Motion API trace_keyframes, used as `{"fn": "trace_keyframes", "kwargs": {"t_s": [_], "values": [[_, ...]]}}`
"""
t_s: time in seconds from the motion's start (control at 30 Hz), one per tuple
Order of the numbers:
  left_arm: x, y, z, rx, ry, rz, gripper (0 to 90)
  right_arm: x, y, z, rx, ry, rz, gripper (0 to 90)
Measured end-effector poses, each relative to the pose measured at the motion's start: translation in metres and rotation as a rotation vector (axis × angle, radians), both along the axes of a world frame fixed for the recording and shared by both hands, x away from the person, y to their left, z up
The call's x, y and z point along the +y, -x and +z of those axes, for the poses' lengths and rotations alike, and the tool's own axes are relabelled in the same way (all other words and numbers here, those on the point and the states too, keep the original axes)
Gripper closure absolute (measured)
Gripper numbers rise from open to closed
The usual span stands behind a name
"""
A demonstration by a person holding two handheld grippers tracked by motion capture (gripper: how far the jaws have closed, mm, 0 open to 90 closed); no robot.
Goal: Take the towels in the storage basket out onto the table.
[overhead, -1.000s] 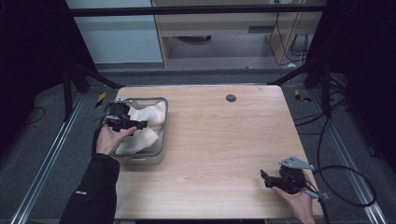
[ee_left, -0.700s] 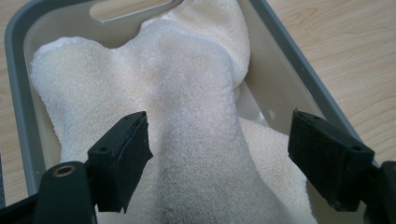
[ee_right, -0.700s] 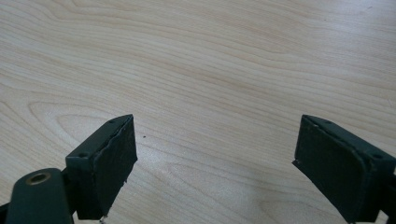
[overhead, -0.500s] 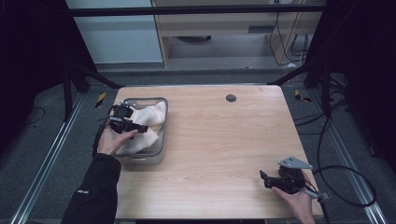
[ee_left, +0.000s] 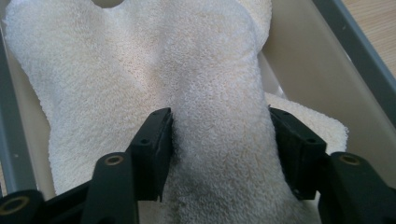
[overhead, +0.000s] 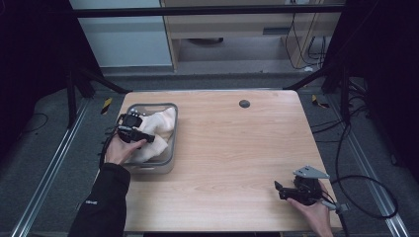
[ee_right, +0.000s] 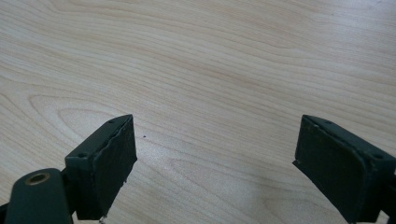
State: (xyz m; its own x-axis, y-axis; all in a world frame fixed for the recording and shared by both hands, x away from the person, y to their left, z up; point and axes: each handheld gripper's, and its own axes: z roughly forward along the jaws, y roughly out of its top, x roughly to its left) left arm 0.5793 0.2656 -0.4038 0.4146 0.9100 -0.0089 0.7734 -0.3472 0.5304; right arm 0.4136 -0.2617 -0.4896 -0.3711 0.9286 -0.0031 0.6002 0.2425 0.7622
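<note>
A white terry towel [overhead: 159, 123] lies crumpled in a grey bin [overhead: 174, 132] at the table's left. My left gripper [overhead: 144, 137] reaches down into the bin from the left. In the left gripper view its jaws have just been closing, and its pads [ee_left: 159, 140] press on both sides of a raised ridge of the towel [ee_left: 140, 56] at the left gripper [ee_left: 219, 128]. My right gripper [overhead: 278, 189] rests near the table's front right, held level. In the right gripper view the right gripper [ee_right: 215, 144] stands open over bare wood with nothing between its fingers.
The bin's pale wall [ee_left: 303, 70] and grey rim run along the right of the towel. A light wooden table [overhead: 237, 148] stretches between the two hands, with a small dark round hole [overhead: 244, 103] near its far edge. Cables trail on the floor at the right.
My left gripper has shifted slightly toward the near side of the bin, down onto the towel. The right gripper has stayed where it was.
</note>
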Motion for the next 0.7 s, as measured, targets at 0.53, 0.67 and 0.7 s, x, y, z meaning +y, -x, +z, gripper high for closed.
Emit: {"fn": "trace_keyframes", "kwargs": {"t_s": [0.53, 0.67, 0.7], "values": [[0.0013, -0.0025, -0.0004, 0.057, -0.023, 0.024, 65.8, -0.0011, -0.0004, 0.0003, -0.005, 0.005, 0.003, 12.4], [0.0031, -0.0011, 0.0012, 0.043, -0.014, 0.03, 67.6, -0.0011, -0.0004, 0.0002, -0.005, 0.005, 0.004, 12.4], [0.0037, -0.0008, 0.0019, 0.041, -0.012, 0.032, 67.8, -0.0012, -0.0005, 0.0002, -0.005, 0.006, 0.003, 12.4]]}}
